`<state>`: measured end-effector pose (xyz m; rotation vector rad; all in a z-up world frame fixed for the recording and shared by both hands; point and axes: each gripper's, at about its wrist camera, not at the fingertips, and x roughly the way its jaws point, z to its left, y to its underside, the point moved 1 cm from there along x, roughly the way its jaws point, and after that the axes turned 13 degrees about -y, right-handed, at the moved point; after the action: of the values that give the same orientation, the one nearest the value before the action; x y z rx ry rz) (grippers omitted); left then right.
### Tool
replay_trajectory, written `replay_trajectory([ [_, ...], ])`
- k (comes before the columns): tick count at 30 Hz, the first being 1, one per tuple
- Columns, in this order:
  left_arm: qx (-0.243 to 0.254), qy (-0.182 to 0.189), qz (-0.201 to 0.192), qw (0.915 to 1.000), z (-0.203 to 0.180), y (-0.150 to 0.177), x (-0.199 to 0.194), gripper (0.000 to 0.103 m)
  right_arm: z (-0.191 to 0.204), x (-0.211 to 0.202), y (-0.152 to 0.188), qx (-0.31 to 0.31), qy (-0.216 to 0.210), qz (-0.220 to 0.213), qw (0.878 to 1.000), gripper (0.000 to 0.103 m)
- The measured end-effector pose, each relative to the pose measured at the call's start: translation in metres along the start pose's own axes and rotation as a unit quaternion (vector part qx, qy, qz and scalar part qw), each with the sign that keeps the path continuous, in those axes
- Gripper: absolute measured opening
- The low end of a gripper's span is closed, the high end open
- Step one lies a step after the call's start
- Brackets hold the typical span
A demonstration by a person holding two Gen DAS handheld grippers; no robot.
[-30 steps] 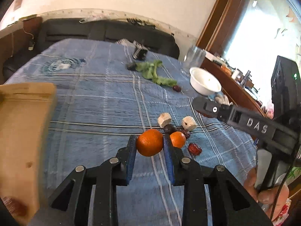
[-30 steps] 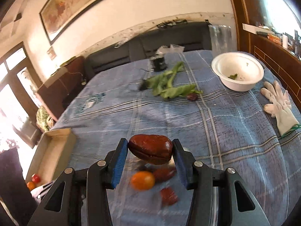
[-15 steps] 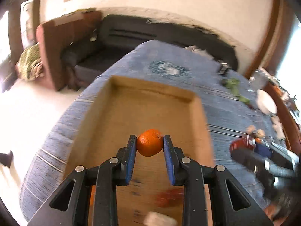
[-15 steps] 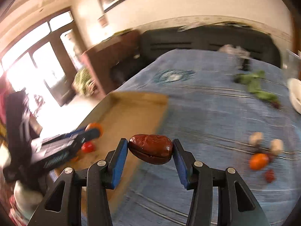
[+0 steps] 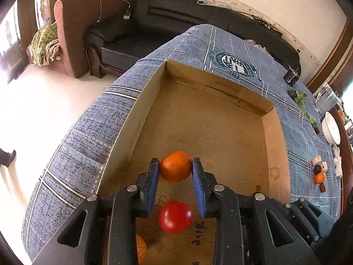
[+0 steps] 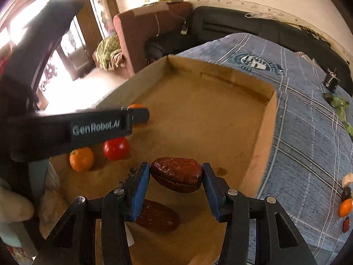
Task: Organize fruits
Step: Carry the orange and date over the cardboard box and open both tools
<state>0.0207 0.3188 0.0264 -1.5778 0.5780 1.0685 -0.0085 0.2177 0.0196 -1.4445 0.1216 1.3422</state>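
My left gripper [image 5: 175, 168] is shut on an orange mandarin [image 5: 175, 166] and holds it above the floor of a shallow cardboard box [image 5: 211, 119]. A red tomato [image 5: 175, 216] and another mandarin [image 5: 141, 250] lie in the box below it. My right gripper [image 6: 176, 177] is shut on a dark red date [image 6: 176, 177] over the same box [image 6: 198, 110]. In the right wrist view a second date [image 6: 157, 217], the tomato [image 6: 116, 148] and a mandarin [image 6: 81, 159] lie in the box, and the left gripper's body [image 6: 77, 130] reaches in from the left.
The box sits on a blue checked cloth [image 5: 88, 137] near the table's left edge. Loose fruits [image 5: 319, 174] remain on the cloth at far right, with a white bowl [image 5: 331, 128] and green leaves [image 5: 301, 98] beyond. A black sofa [image 5: 198, 22] stands behind.
Both grippers have swung left from the loose fruit pile to above the cardboard box, each still holding its fruit. The box now fills both views.
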Motion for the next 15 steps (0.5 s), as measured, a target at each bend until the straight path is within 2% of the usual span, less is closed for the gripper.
replay_trajectory([
  [3,-0.01,0.001,-0.008,0.9999,0.005,0.001,-0.007,0.037,0.005,0.0,0.003,-0.006,0.001,-0.001,1.0,0.054],
  [6,-0.017,0.004,-0.034,0.9993,0.009,0.004,-0.03,0.041,0.004,-0.012,0.004,-0.009,0.004,-0.018,1.0,0.06],
  [8,-0.021,0.013,-0.061,0.9978,0.011,0.009,-0.051,0.051,0.002,-0.031,0.005,-0.003,0.005,-0.041,0.999,0.064],
  [9,-0.025,0.021,-0.08,0.9962,0.012,0.013,-0.066,0.055,0.0,-0.043,0.008,0.005,0.006,-0.057,0.998,0.068],
  [10,-0.03,0.03,-0.093,0.9948,0.013,0.017,-0.077,0.063,-0.003,-0.055,0.011,0.013,0.009,-0.07,0.997,0.071],
  [12,-0.043,0.059,-0.121,0.99,0.011,0.026,-0.103,0.071,-0.012,-0.082,0.022,0.033,0.017,-0.099,0.994,0.076],
  [15,-0.046,0.091,-0.147,0.9838,-0.001,0.038,-0.13,0.073,-0.03,-0.116,0.042,0.068,0.038,-0.133,0.988,0.078],
])
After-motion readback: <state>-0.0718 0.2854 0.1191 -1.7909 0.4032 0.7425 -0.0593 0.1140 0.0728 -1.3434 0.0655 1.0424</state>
